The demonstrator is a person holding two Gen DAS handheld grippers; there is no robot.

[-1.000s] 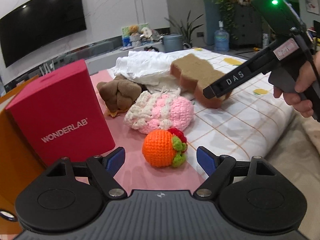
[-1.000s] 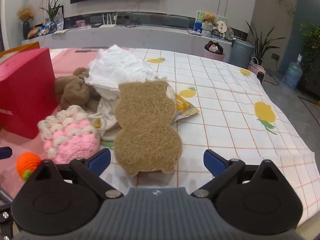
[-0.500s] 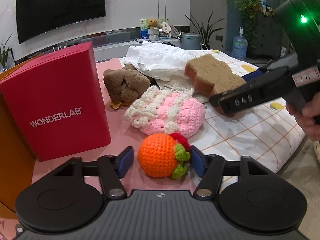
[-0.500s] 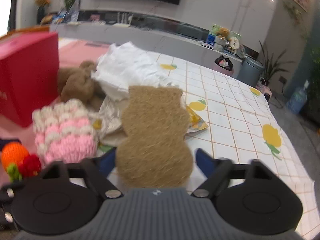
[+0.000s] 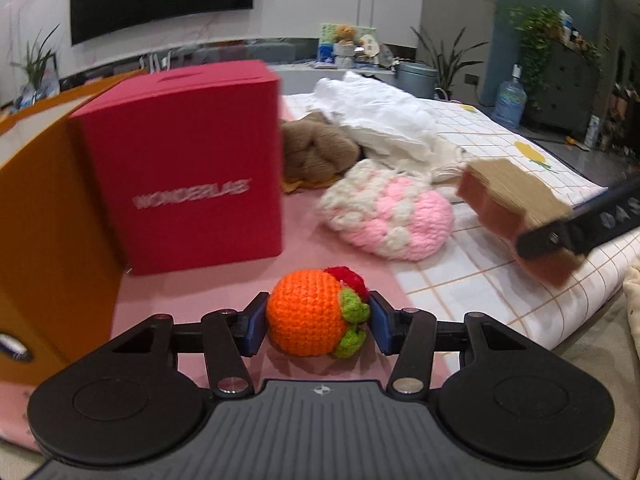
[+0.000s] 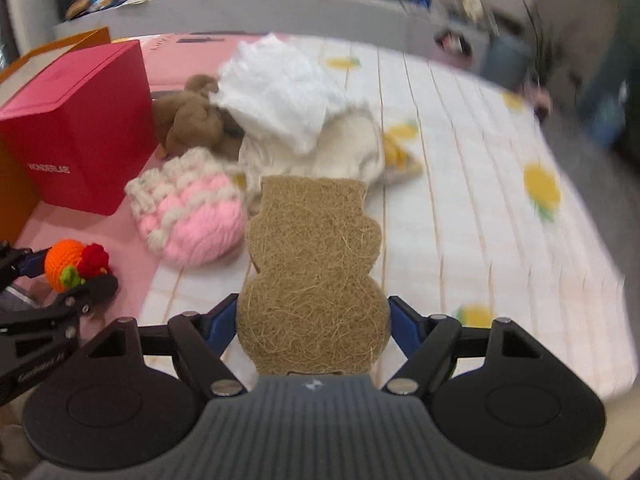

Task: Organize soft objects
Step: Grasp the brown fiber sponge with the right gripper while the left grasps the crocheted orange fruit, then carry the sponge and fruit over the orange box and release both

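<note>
An orange crochet fruit (image 5: 306, 316) with green leaves and a red tuft rests on the pink mat (image 5: 192, 296). My left gripper (image 5: 316, 320) is closing, and both blue pads press the fruit's sides. In the right wrist view the fruit (image 6: 60, 264) shows at the far left, inside the left gripper (image 6: 66, 274). A flat brown fibre sponge (image 6: 316, 264) sits between the pads of my right gripper (image 6: 314, 320), which is shut on its near lobe. The left wrist view shows the sponge (image 5: 516, 208) at the right, held by one black finger (image 5: 580, 228).
A pink and cream crochet ball (image 5: 392, 216) lies between the two grippers. Behind it sit a brown knotted plush (image 5: 316, 152) and crumpled white cloth (image 5: 380, 112). A red box (image 5: 184, 168) stands at the left beside an orange box wall (image 5: 40, 220). The chequered sheet (image 6: 460, 200) extends right.
Both grippers went from wide open to closed: the left onto the orange fruit, the right onto the sponge. The left wrist rolled, so the scene now sits level.
</note>
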